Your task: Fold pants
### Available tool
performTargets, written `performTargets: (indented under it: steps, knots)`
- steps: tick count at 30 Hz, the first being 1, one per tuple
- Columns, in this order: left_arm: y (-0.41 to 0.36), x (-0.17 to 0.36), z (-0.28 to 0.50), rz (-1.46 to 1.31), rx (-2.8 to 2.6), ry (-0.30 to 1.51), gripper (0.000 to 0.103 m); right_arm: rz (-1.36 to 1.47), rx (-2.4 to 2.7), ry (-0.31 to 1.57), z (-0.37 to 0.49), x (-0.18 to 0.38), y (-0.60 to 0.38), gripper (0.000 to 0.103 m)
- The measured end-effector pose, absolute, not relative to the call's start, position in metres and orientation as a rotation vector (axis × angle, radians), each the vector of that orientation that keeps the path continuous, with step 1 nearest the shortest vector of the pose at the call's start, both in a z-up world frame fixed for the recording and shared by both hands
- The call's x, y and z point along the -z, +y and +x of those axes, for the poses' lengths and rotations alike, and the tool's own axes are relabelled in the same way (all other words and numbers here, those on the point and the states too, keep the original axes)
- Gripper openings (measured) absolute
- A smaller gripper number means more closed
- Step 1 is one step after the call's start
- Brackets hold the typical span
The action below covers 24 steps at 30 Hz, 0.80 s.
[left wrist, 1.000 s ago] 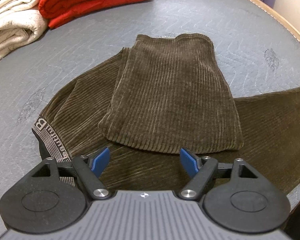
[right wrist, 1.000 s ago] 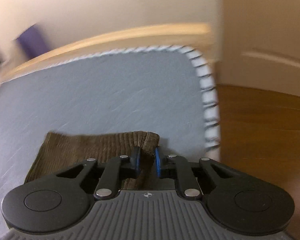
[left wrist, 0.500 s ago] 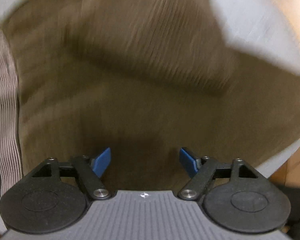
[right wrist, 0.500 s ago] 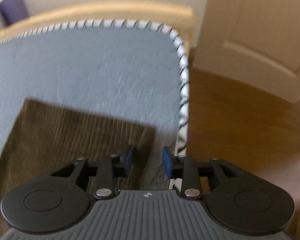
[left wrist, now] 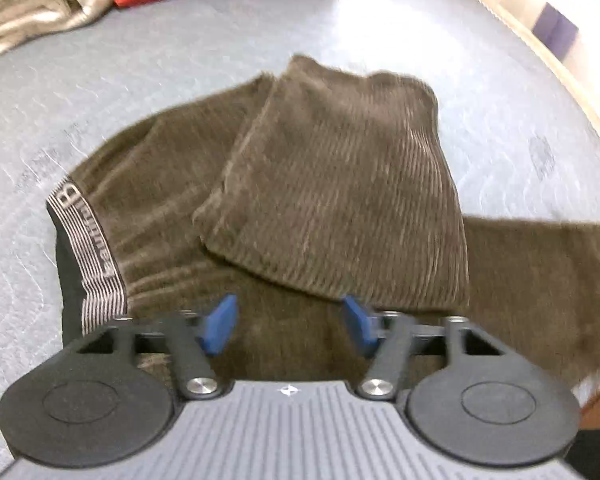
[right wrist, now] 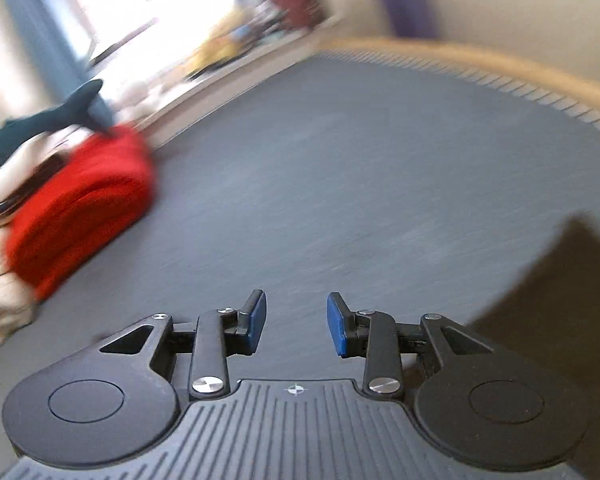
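Brown corduroy pants [left wrist: 332, 184] lie on the grey bed [left wrist: 480, 80], directly under and ahead of our left gripper [left wrist: 286, 322], long axis running left to right from waistband [left wrist: 88, 240] to the leg trailing off right, one leg end already folded on top. Left jaws are closing over the cloth, nothing pinched yet. Our right gripper [right wrist: 296, 324] is parted and empty over bare bed, pants only at its right edge, so the left is nearer.
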<state>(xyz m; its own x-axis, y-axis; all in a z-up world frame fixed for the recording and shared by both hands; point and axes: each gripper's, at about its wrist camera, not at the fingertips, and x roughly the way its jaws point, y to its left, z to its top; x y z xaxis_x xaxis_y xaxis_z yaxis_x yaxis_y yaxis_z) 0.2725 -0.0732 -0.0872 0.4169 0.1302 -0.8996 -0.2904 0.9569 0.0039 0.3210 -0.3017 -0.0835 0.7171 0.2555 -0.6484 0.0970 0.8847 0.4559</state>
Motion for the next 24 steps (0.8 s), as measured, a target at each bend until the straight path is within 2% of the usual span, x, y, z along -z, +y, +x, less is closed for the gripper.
performTargets:
  steps: [1, 3, 4, 10, 16, 24]
  knots:
    - [-0.074, 0.085, 0.275, -0.162, -0.282, 1.089, 0.022, 0.518, -0.131, 0.797, 0.328, 0.089, -0.287, 0.035]
    - [-0.075, 0.078, 0.28, -0.141, -0.323, 1.039, 0.011, 0.571, -0.194, 0.849, 0.342, 0.096, -0.248, 0.035]
    - [-0.077, 0.076, 0.281, -0.136, -0.337, 1.021, 0.009, 0.588, -0.208, 0.869, 0.347, 0.096, -0.228, 0.035]
    - [-0.066, 0.076, 0.295, -0.216, -0.35, 1.019, 0.009, 0.617, -0.242, 0.96, 0.388, 0.133, -0.152, 0.035]
    - [-0.064, 0.088, 0.298, -0.218, -0.352, 1.051, 0.011, 0.712, -0.255, 1.026, 0.419, 0.193, -0.145, 0.035]
    - [-0.055, 0.095, 0.308, -0.27, -0.349, 1.072, 0.013, 0.921, -0.292, 0.994, 0.454, 0.228, -0.142, 0.035]
